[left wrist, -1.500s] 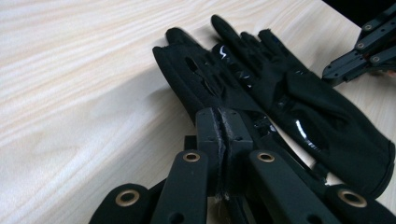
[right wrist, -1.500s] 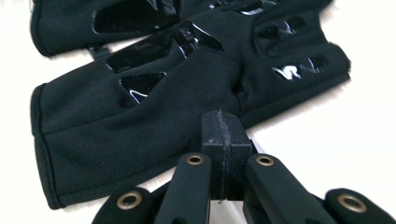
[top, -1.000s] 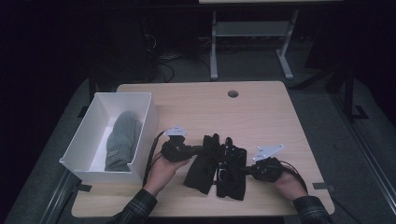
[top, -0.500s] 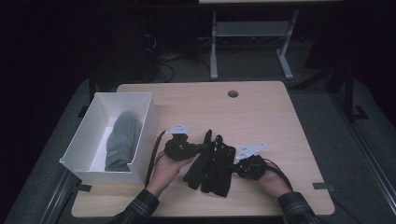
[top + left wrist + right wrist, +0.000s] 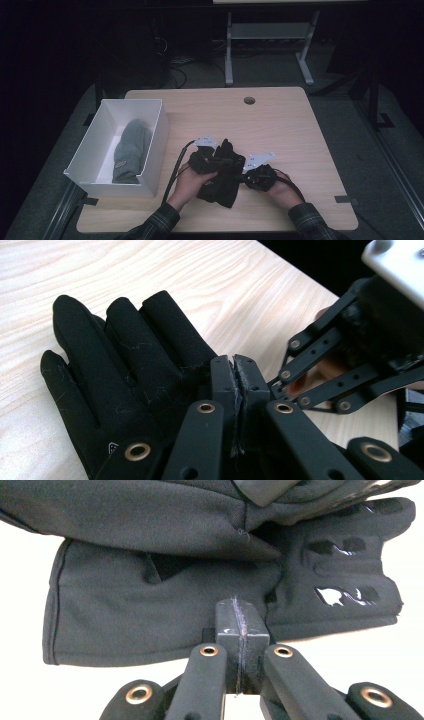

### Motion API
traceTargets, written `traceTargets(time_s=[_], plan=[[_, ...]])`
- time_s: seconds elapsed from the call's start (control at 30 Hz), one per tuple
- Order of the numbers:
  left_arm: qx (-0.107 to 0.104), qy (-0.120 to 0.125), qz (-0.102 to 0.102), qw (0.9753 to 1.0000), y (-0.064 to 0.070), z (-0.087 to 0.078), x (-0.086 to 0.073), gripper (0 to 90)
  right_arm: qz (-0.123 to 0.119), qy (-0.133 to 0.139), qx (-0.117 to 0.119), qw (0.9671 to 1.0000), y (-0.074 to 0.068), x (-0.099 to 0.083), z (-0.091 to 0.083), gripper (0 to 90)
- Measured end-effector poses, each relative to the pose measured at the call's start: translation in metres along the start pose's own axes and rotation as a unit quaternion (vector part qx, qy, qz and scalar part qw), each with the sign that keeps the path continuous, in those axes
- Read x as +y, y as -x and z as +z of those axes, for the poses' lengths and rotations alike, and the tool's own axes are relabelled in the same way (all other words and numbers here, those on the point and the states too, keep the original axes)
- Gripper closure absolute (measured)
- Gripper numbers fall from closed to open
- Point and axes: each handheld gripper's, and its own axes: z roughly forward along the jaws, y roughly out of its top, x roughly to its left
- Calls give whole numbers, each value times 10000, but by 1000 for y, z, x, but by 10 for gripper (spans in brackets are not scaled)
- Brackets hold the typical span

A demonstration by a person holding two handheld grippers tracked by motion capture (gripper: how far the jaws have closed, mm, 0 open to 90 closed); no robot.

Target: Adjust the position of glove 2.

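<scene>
A pair of black gloves (image 5: 225, 184) lies bunched together on the wooden table (image 5: 290, 135), near its front edge. My left gripper (image 5: 212, 161) is shut on the edge of one black glove (image 5: 125, 370), whose fingers spread out flat to the left of the jaws. My right gripper (image 5: 244, 176) is shut on the hem of a black glove (image 5: 150, 610), with another dark layer folded over it above. In the left gripper view the right gripper (image 5: 345, 360) sits close by at the right. Both grippers (image 5: 235, 375) (image 5: 241, 625) have their jaws pressed together on fabric.
A white open box (image 5: 152, 145) stands at the table's left with a grey mitten (image 5: 129, 150) lying in it. A round cable hole (image 5: 249, 100) is near the far edge. Metal frame legs (image 5: 229, 55) stand on the floor beyond.
My right gripper has moved left toward the left one, drawing the gloves from a spread-out lie into a tighter bundle. The left gripper has shifted slightly right.
</scene>
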Motion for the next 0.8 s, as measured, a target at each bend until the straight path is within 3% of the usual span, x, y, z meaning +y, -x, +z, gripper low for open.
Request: traceTargets(time_s=[0.13, 0.3, 0.43, 0.53, 0.6, 0.67, 0.8], plan=[[8, 47, -46, 10000, 0, 6, 0, 882, 99, -27, -46, 9999, 6, -4, -3, 900], [74, 103, -50, 9999, 1, 18, -1, 880, 85, -61, -28, 9999, 3, -3, 1, 900], [137, 236, 40, 9996, 3, 15, 1, 759, 69, -68, -66, 9999, 6, -6, -3, 900], [140, 238, 207, 9994, 3, 8, 2, 779, 181, 11, -177, 9997, 13, -9, -13, 898], [152, 124, 374, 9991, 6, 5, 1, 891, 240, 63, -315, 9992, 18, -13, -21, 853], [139, -60, 477, 9987, 10, 5, -2, 896, 312, 111, -467, 9984, 24, -18, -29, 785], [143, -381, 740, 9964, 24, 15, -10, 896, 523, 225, -814, 9951, 34, -27, -38, 565]])
